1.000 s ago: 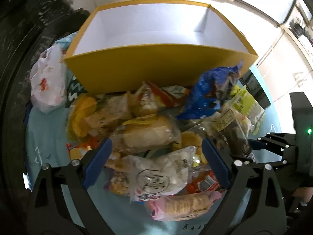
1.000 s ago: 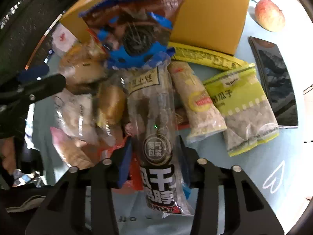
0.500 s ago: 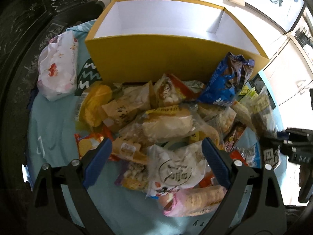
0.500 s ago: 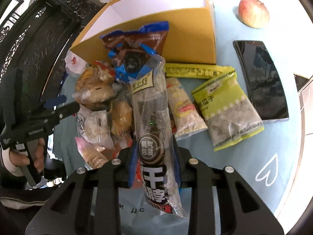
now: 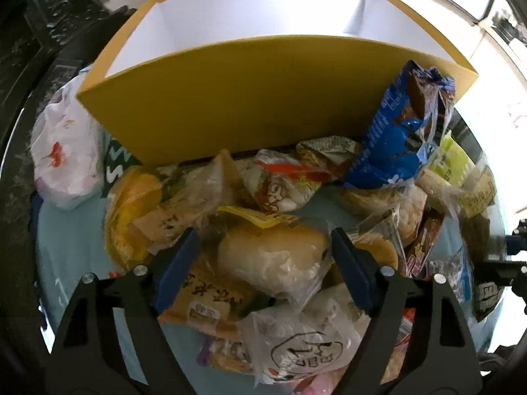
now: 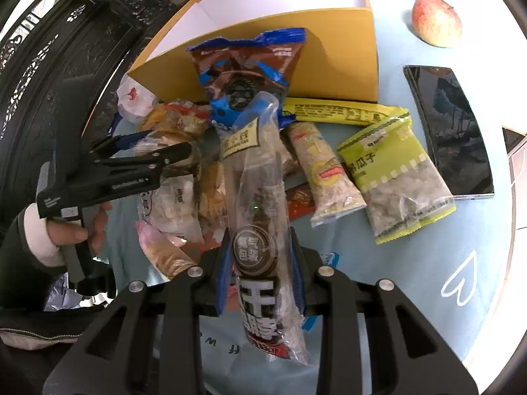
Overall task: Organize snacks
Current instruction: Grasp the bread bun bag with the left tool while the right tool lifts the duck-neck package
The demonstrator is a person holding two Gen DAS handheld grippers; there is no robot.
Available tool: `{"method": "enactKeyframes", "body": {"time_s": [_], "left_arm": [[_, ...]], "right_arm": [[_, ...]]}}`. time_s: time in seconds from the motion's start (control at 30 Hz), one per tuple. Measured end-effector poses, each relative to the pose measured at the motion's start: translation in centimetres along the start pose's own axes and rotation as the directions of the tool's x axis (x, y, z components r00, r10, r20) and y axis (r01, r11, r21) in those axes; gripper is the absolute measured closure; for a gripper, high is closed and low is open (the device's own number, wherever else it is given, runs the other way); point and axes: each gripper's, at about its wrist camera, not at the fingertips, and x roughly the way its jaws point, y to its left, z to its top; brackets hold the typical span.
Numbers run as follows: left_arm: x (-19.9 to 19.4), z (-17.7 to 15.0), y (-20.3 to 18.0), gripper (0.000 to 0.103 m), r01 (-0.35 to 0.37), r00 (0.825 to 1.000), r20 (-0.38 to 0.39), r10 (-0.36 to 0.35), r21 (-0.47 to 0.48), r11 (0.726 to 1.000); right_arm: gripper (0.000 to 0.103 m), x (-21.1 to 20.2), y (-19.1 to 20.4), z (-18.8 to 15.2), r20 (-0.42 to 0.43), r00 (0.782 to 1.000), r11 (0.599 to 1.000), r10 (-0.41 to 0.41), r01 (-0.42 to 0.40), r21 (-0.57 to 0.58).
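A heap of snack packets lies on the pale blue cloth in front of an open yellow box with a white inside. My left gripper points down into the heap. Its jaws are closing on either side of a clear-wrapped bread packet, and the blue pads stand at the wrapper's edges without squeezing it. My right gripper is shut on a long clear packet with a dark round label, held above the cloth. A blue cookie bag leans on the box.
A green-yellow seed packet, a narrow oat-coloured packet and a yellow strip packet lie right of the heap. A black phone and an apple lie further right. A white plastic bag sits left of the box. Dark carved furniture borders the left.
My left gripper has dropped closer to the heap and its jaws have narrowed around the bread packet. My right gripper has tightened on the long packet and raised it slightly.
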Motion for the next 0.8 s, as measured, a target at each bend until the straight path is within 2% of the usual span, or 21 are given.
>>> {"method": "enactKeyframes", "body": {"time_s": [0.07, 0.17, 0.27, 0.4, 0.5, 0.57, 0.63, 0.7, 0.8], "left_arm": [[-0.1, -0.1, -0.1, 0.034, 0.016, 1.0, -0.01, -0.016, 0.0, 1.0], [-0.8, -0.5, 0.0, 0.039, 0.024, 1.0, -0.006, -0.024, -0.033, 0.999], [-2.3, -1.5, 0.8, 0.041, 0.088, 0.996, 0.011, -0.087, -0.092, 0.992], [-3.9, -2.4, 1.4, 0.041, 0.127, 0.992, 0.038, -0.123, -0.116, 0.985], [-3.4, -2.8, 1.5, 0.041, 0.12, 0.993, 0.023, -0.118, -0.124, 0.985], [-3.1, -2.9, 1.7, 0.041, 0.127, 0.992, 0.022, -0.125, -0.132, 0.983], [-2.5, -2.8, 1.9, 0.041, 0.127, 0.992, 0.017, -0.126, -0.126, 0.984], [-2.1, -2.8, 1.7, 0.041, 0.122, 0.992, 0.011, -0.122, -0.123, 0.985], [-1.8, -2.5, 1.6, 0.041, 0.127, 0.992, 0.009, -0.126, -0.128, 0.984]], "right_arm": [[0.072, 0.0, 0.3, 0.1, 0.001, 1.0, 1.0, 0.0, 0.0, -0.006], [0.072, -0.2, 0.5, 0.2, 0.008, 1.0, 1.0, 0.001, -0.001, -0.01], [0.072, -0.6, 0.7, 0.3, 0.018, 1.0, 1.0, 0.006, -0.005, -0.019], [0.072, -0.2, 1.0, 0.5, 0.0, 1.0, 0.999, -0.011, 0.011, -0.038], [0.064, 0.8, 0.8, 0.4, -0.025, 0.996, 0.995, -0.09, 0.089, -0.043], [0.059, 0.8, 0.6, 0.2, -0.026, 0.995, 0.995, -0.094, 0.093, -0.027], [0.033, 0.4, 0.4, -0.2, -0.016, 0.99, 0.99, -0.14, 0.14, -0.017], [0.031, 0.4, 0.3, -0.5, -0.014, 0.982, 0.982, -0.189, 0.189, -0.031], [0.03, 1.9, 0.5, -0.9, -0.065, 0.976, 0.977, -0.21, 0.207, -0.042]]}}
